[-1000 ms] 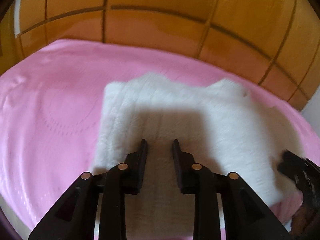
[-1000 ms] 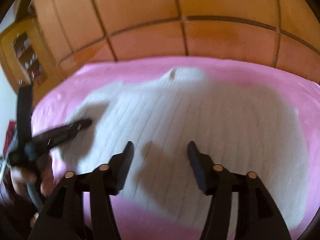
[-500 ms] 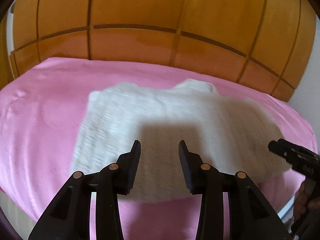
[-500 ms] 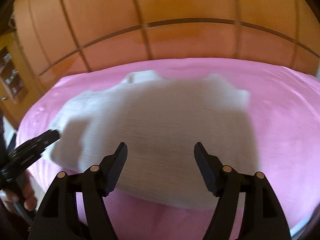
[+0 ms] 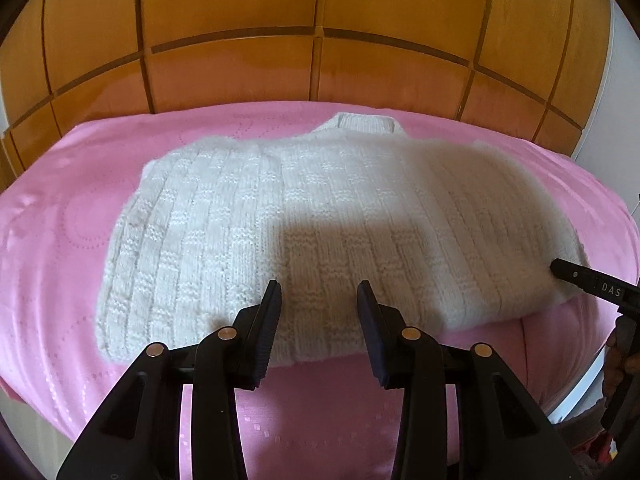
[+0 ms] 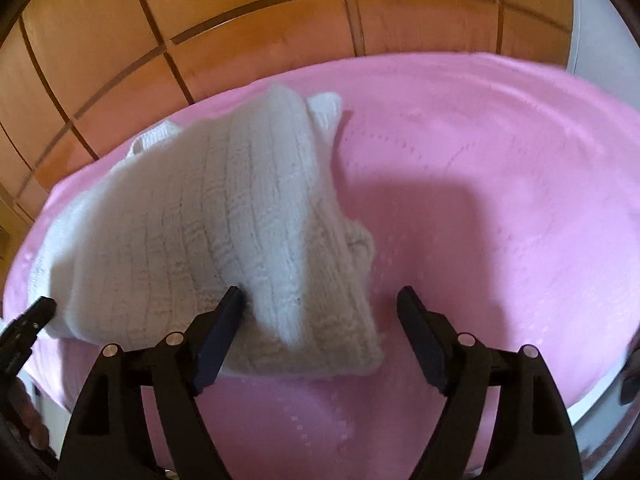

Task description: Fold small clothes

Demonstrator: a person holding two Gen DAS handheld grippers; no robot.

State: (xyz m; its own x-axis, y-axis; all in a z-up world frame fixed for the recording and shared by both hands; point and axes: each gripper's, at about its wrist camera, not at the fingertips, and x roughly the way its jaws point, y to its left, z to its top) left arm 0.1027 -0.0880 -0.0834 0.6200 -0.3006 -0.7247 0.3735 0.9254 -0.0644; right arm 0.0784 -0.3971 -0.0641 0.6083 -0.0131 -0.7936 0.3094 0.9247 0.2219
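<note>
A white knitted sweater (image 5: 320, 220) lies flat on the pink bedcover (image 5: 52, 240), its collar toward the headboard. My left gripper (image 5: 318, 292) hovers over the sweater's near hem, jaws apart with nothing between them. In the right wrist view the sweater (image 6: 208, 232) is seen from its right side. My right gripper (image 6: 320, 298) hangs over the sweater's near right corner with its jaws opening. The corner lies below the gap and the pads do not press on it. The right gripper's tip (image 5: 568, 272) shows at the sweater's right edge in the left wrist view.
A wooden panelled headboard (image 5: 320, 72) stands behind the bed. The pink bedcover (image 6: 500, 184) stretches bare to the right of the sweater. The left gripper's tip (image 6: 36, 312) and a person's fingers (image 6: 28, 412) show at the left edge. A white wall (image 6: 596, 20) stands far right.
Both grippers have drawn back toward the bed's near edge. The right one swung to the sweater's right corner and its jaws widened. The left jaws opened a little.
</note>
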